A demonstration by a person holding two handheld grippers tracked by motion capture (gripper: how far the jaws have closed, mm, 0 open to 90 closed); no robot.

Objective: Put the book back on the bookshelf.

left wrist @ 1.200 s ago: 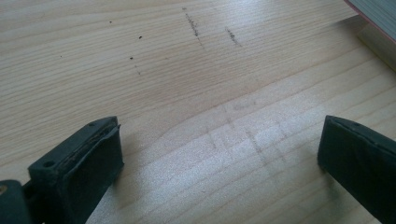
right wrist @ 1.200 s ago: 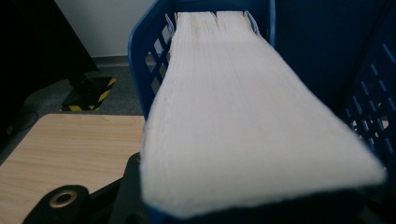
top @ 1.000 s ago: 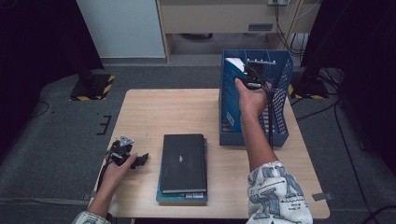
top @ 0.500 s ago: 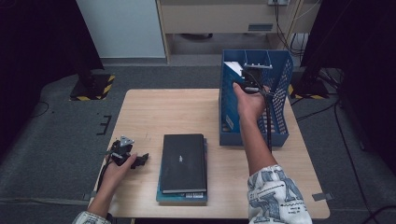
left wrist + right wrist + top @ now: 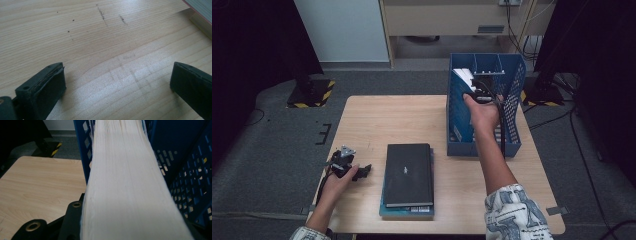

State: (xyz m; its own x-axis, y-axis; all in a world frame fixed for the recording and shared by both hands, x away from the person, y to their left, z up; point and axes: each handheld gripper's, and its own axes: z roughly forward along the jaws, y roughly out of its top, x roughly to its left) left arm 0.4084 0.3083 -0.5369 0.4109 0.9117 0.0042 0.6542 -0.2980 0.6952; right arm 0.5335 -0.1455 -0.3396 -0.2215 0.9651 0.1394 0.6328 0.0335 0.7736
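Note:
My right gripper is shut on a thick book and holds it inside the blue mesh file rack, by the rack's left wall. The right gripper view looks along the book's white page edges, with the book filling the gap between the jaws of the right gripper. My left gripper rests on the table near its front left, open; the left gripper has bare wood between its jaws.
A black book lies on a teal one at the table's front middle, just right of the left gripper. A corner of that stack is in the left gripper view. The rack stands at the table's back right.
My right gripper, with the book in it, has shifted slightly down and nearer within the rack. The left gripper has stayed put.

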